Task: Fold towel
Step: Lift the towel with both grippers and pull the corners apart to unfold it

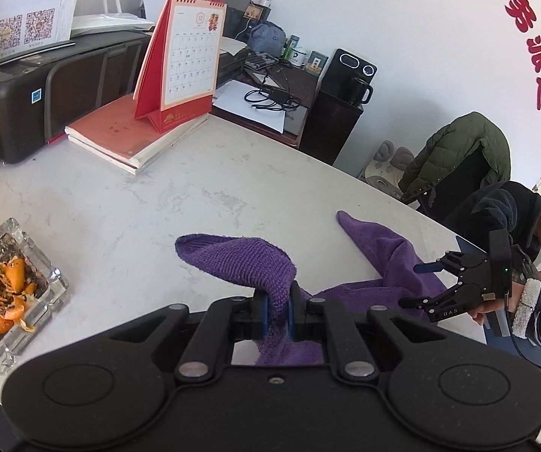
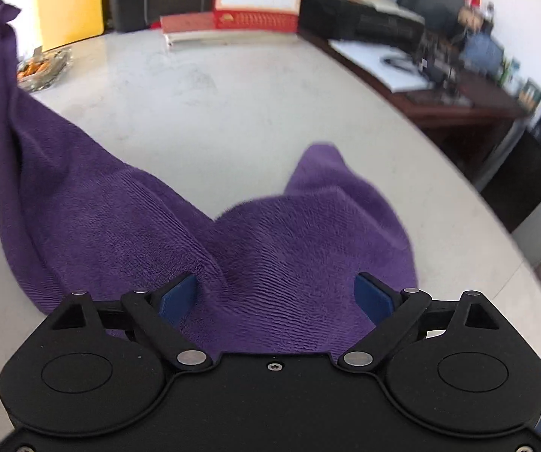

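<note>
With the left gripper (image 1: 277,310) clamped on a corner of the purple towel (image 1: 383,260), the right gripper (image 2: 276,295) hung open above it, likely needing the opposite corner next.

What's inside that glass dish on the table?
The glass dish holds orange peel mixed with dark ash-like bits. Whatever lies beneath the peel is covered.

Ashtray (image 1: 10,293) cut off at left frame edge; desk clutter (image 2: 459,56) upper right smeared by blur; towel (image 2: 270,263) lower part hidden behind gripper body.

Close wrist views, shared towel (image 1: 391,252)
</note>
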Tool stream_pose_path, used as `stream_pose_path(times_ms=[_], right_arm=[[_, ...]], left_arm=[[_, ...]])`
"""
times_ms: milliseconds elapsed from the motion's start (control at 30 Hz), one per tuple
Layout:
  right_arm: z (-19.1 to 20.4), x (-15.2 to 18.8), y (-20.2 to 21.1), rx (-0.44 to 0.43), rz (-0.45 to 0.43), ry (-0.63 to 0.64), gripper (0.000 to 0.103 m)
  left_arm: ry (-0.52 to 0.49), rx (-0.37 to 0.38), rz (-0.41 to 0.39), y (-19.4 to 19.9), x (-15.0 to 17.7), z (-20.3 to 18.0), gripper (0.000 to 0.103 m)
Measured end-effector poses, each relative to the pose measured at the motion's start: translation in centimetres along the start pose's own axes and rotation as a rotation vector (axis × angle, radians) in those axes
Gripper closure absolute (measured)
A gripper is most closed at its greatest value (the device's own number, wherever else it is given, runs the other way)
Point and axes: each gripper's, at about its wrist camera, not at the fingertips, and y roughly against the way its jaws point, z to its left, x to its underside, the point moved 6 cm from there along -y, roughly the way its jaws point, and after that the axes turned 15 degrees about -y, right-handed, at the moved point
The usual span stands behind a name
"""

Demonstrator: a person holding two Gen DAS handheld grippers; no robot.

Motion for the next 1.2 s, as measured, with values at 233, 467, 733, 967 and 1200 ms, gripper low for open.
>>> stream_pose_path(times_ms=[233,467,733,967,1200], right_arm=[[-0.8,1.0,1.1,-0.106,0.008,-0.238,0.088],[-0.6,1.4,7.1,-0.185,-0.148,-0.484,0.090],[2.6,2.8,17.5,-0.273,-0.233,-0.575,0.091],[5.3,4.8,25.3,-0.429,-0.082,-0.741,0.091],[-0.3,4.8,20.5,-0.328,0.012,-0.924,0.089]], left_arm=[[0.011,-0.019,-0.009,-1.0,-0.2,0.8,0.094],[-0.020,-0.019,-0.072,-0.2,-1.7,1.8,0.095],[-0.020,0.122,-0.232,4.9,-5.7,2.2,0.094],[-0.056,0.216,-0.242,9.3,-8.3,3.6,0.094],[-0.119,0.183,-0.025,-1.1,-6.5,4.9,0.091]])
